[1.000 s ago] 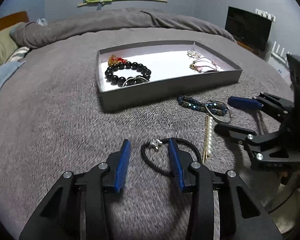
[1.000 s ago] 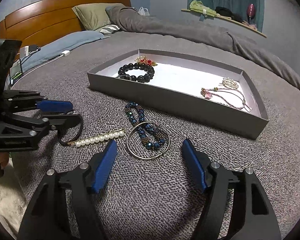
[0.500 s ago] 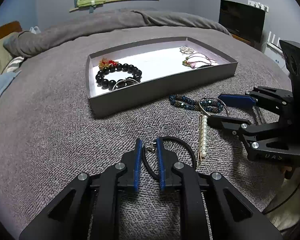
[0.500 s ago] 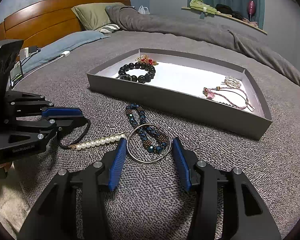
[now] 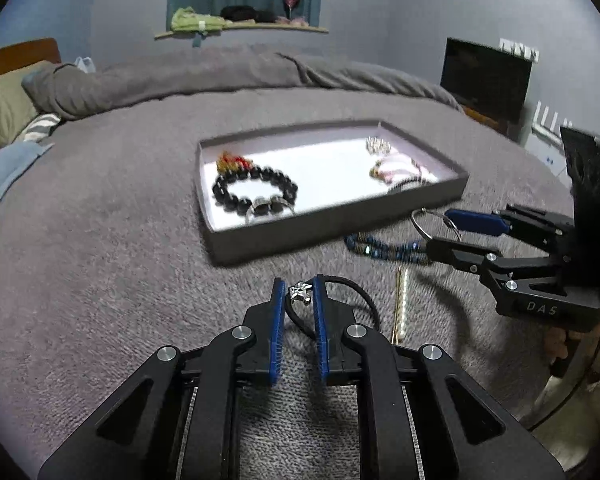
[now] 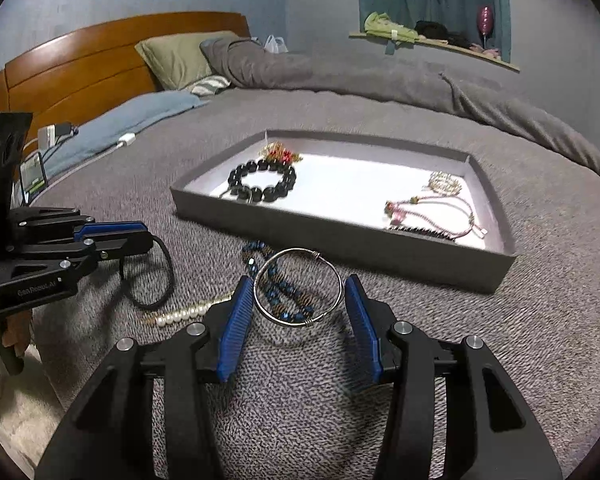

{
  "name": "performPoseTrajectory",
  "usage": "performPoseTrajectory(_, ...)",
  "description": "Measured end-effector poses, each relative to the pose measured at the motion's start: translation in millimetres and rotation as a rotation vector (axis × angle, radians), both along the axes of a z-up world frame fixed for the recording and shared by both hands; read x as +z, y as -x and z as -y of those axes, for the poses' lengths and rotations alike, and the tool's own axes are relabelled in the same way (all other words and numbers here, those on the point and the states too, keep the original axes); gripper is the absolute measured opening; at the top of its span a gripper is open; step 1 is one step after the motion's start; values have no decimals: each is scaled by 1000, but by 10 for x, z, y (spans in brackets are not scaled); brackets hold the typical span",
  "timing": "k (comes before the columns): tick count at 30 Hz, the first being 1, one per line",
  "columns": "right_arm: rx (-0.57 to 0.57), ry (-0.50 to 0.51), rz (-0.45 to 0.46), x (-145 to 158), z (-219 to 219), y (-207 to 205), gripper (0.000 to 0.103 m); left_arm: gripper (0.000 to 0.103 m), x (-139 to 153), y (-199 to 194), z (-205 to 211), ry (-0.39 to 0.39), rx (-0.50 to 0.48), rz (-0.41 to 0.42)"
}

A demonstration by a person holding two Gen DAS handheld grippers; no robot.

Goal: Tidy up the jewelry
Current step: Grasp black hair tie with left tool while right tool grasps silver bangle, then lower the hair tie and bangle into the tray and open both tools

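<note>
- Soft grey blanket [image 6: 500, 320] under everything: jewelry snags in the nap.
- Your left gripper [image 5: 298, 294] pinches the black cord [image 5: 356, 292] near its charm; the loop dangles and could catch the pearl pin [image 5: 401, 300].
- Your right gripper [image 6: 298, 300] clamps the silver bangle [image 6: 300, 286] edge to edge, just above the blue beads [image 6: 278, 292]; it could pop free.
- Tray [image 6: 340, 236] lies ahead; clear its wall.

Tray [image 6: 332, 236] sits mid-bed [image 6: 540, 340] w/ bracelets inside; beaded strand [image 6: 288, 300] & prob. pearl clip [image 6: 184, 314] lie just before it.
</note>
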State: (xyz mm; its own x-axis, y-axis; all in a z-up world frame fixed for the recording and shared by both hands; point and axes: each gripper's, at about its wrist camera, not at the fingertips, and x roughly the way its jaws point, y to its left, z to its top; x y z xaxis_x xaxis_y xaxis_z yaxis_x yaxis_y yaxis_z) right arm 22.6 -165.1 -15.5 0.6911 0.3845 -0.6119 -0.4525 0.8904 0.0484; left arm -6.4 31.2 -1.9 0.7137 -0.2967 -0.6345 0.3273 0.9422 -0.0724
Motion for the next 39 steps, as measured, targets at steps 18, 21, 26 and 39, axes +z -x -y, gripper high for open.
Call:
performPoseTrajectory(18, -120, -117, 105, 525, 389, -590, 48, 15, 603, -586, 33, 88, 59, 115)
performPoseTrajectory(21, -146, -114, 107, 540, 461, -799, 48, 15, 606, -832, 63, 101, 81, 107)
performPoseTrajectory(26, -182, -117, 103, 565, 512, -1205, 48, 15, 511, -1226, 104, 130, 91, 64)
performPoseTrajectory(39, -167, -50, 53, 366, 260, -1756, 48, 15, 316, -2043, 270, 164, 118, -11)
